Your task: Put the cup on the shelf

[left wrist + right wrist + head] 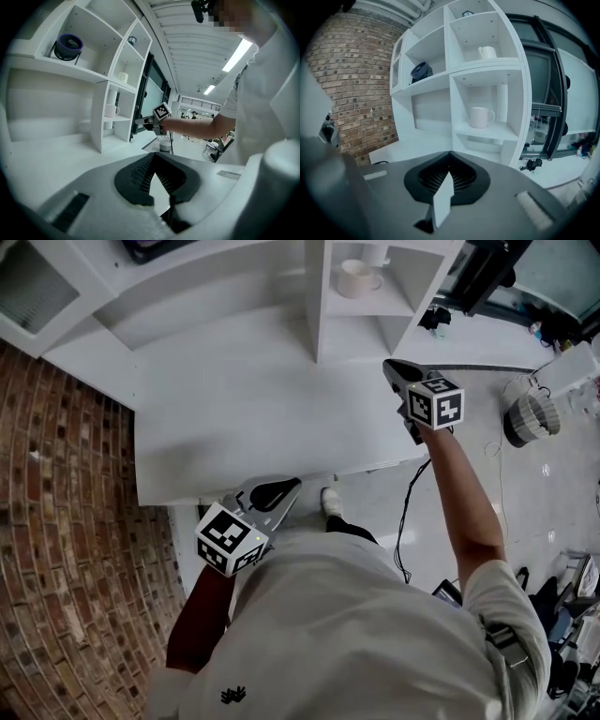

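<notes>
On the lower board of the white shelf unit (506,132) the white ceramic cup (480,117) stands upright. The right gripper (449,157) and left gripper (154,158) are both closed and empty. The task looks done, so the next move is simply to lower the arms.

Red brick wall (56,549) down the left, tight against the white table (244,418). At the table's far edge stands the white shelf unit (319,315). Pale glossy floor (534,502) opens on the right. Dark-framed windows (543,79) beyond, and long strip lights (240,52) glowing on the ribbed ceiling (187,42)
</notes>
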`<state>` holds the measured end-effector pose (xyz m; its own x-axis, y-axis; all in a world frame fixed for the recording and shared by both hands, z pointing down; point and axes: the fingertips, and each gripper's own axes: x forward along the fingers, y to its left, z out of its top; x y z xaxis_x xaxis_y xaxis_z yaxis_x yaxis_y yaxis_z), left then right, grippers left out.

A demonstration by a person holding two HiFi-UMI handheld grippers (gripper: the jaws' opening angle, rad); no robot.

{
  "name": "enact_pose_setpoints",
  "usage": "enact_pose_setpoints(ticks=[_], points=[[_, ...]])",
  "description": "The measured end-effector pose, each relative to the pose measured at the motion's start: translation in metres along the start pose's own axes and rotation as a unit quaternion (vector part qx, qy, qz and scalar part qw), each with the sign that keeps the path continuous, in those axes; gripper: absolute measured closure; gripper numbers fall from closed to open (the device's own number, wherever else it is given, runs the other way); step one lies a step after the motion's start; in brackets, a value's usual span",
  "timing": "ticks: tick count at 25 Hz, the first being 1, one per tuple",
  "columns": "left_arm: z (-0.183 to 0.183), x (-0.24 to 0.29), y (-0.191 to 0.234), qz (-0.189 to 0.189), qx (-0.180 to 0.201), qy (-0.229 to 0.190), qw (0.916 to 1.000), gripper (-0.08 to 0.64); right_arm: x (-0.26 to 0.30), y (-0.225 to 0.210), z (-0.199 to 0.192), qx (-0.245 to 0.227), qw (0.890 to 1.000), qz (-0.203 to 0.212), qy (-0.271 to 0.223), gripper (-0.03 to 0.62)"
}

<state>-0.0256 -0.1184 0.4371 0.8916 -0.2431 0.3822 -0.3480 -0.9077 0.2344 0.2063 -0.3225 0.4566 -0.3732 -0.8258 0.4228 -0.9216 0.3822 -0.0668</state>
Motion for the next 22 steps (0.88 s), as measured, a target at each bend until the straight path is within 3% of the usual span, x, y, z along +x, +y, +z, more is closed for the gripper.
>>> enact_pose_setpoints(ticks=[13,22], points=[[-0.029,-0.029,-0.02,-0.007,0.005,0.004,1.0,0.554,-0.061,0.125,-0.077,0.031,0.998,0.057,0.023,0.583],[-0.045,-0.043,-0.037,-0.01,0.007,0.005,0.9999,0.554,-0.1,0.194,-0.112,0.023,0.995,0.091,0.032,0.583]])
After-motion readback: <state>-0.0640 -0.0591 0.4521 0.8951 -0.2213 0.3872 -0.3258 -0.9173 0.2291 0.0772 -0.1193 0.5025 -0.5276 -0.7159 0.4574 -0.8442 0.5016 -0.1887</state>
